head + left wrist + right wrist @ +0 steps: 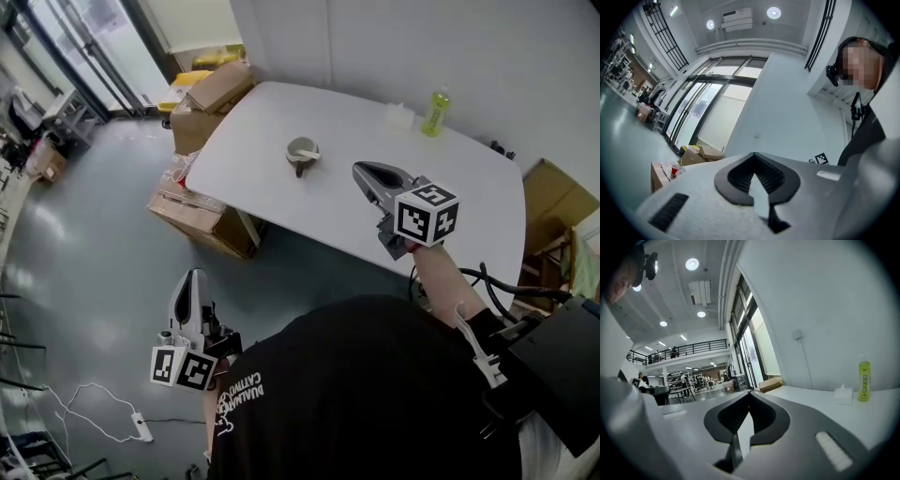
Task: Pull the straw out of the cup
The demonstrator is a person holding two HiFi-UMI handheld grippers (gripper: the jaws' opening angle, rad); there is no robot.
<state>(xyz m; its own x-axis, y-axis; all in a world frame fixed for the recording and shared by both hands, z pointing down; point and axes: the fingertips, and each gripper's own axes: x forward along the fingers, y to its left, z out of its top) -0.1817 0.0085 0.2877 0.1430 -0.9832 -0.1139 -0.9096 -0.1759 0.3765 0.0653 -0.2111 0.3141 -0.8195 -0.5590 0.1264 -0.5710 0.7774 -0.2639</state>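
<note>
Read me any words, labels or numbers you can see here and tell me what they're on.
Shirt print: upside down, too blurred to read.
Green bottle: label print too small to read.
Marker cubes: square patterns only, no words.

Pretty bright and even overall. Lit by round ceiling lights (692,263) plus daylight through tall windows (696,108). Pale sheen on floor (94,225), only a soft shadow under table (244,131). Heavy fisheye bend and black corners in both gripper views. Sharp enough, no real blur.
</note>
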